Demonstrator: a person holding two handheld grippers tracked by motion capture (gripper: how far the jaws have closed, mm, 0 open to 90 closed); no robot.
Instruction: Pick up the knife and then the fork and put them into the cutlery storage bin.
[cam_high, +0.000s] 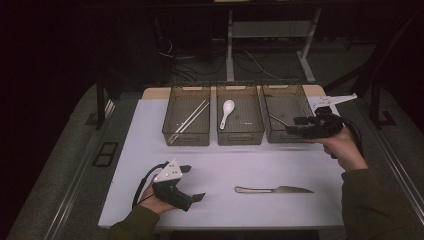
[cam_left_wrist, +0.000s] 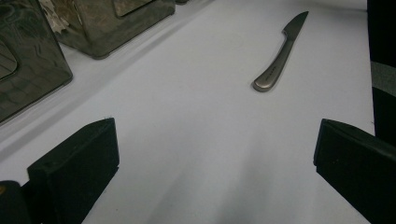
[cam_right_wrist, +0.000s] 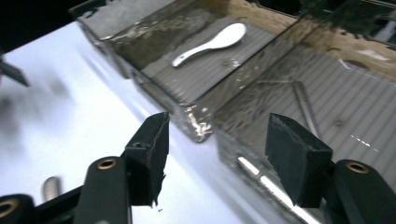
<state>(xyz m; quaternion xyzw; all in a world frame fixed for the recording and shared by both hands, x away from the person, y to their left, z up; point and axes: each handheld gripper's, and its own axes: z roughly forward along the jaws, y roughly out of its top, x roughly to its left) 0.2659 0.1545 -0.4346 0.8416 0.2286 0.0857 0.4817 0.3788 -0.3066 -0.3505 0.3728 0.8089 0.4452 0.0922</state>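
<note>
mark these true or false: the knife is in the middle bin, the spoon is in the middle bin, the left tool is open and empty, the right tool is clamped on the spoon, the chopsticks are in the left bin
1. The knife lies in the middle bin. False: it lies flat on the white table, in front of the bins.
2. The white spoon lies in the middle bin. True.
3. The left tool is open with nothing between its jaws. True.
4. The right tool is clamped on the spoon. False: its jaws stand apart and empty by the right bin; the spoon lies untouched in the middle bin.
5. The chopsticks lie in the left bin. True.
</note>
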